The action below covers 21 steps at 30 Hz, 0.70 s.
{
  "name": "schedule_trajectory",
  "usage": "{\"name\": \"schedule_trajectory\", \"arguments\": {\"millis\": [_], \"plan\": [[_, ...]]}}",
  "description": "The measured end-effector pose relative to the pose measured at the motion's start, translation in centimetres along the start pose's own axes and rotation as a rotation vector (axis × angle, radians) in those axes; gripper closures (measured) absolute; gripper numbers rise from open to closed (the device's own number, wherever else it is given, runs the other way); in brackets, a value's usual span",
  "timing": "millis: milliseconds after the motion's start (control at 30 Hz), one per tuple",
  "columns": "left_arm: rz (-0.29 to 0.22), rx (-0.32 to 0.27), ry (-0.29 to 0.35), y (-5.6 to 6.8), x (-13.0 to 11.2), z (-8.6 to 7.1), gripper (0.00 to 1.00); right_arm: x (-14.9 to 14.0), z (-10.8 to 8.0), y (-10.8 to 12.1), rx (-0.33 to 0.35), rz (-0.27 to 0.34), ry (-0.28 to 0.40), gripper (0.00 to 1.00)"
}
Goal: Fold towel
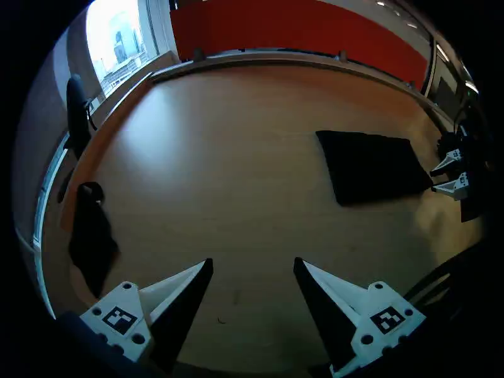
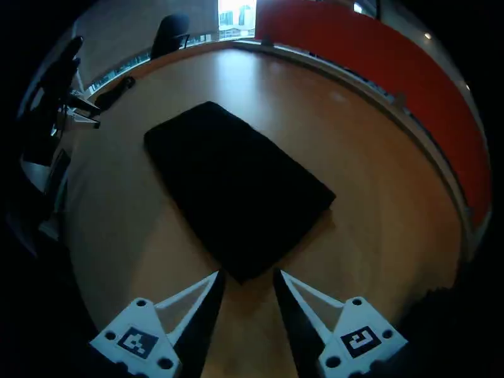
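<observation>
A black towel [image 2: 236, 192] lies folded into a flat rectangle on the wooden table [image 2: 378, 208]. In the right gripper view its near corner reaches the gap between the tips of my right gripper [image 2: 247, 280], whose fingers stand apart and do not press on it. The left gripper view shows the towel [image 1: 372, 167] at mid right, with the right gripper [image 1: 450, 176] at its far-right edge. My left gripper [image 1: 252, 277] hovers open over bare wood, well away from the towel, with nothing between its fingers. It also appears small at the left of the right gripper view [image 2: 82, 110].
A dark cloth [image 1: 91, 236] hangs over the table's left edge. An office chair [image 1: 77, 116] stands beyond that edge near a bright window [image 1: 120, 38]. A red partition [image 1: 302, 28] runs along the table's far side.
</observation>
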<state>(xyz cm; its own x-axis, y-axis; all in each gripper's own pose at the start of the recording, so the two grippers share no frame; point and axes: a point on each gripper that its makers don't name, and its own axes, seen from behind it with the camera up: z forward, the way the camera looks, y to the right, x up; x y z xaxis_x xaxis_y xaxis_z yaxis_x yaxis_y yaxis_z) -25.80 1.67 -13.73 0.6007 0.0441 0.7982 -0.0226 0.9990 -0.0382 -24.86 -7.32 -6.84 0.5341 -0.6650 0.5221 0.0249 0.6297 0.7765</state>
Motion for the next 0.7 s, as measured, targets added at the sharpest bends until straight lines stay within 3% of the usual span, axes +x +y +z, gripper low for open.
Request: {"name": "schedule_trajectory", "arguments": {"millis": [100, 267, 533, 700], "plan": [[0.0, 0.001, 0.0, -0.1, -0.12, -0.1, 0.05, -0.22, 0.16, -0.21, 0.012, 0.0, -0.006, 0.61], [-0.002, 0.003, -0.002, -0.25, -0.3, -0.14, 0.05, -0.38, 0.47, -0.42, 0.021, -0.003, -0.012, 0.64], [-0.005, 0.002, -0.001, -0.29, -0.59, -0.16, 0.05, -0.47, 0.81, -0.49, 0.028, -0.007, -0.016, 0.94], [-0.005, 0.003, 0.001, -0.41, -0.56, -0.17, 0.05, -0.19, 0.85, -0.46, 0.03, -0.006, -0.007, 0.96]]}}
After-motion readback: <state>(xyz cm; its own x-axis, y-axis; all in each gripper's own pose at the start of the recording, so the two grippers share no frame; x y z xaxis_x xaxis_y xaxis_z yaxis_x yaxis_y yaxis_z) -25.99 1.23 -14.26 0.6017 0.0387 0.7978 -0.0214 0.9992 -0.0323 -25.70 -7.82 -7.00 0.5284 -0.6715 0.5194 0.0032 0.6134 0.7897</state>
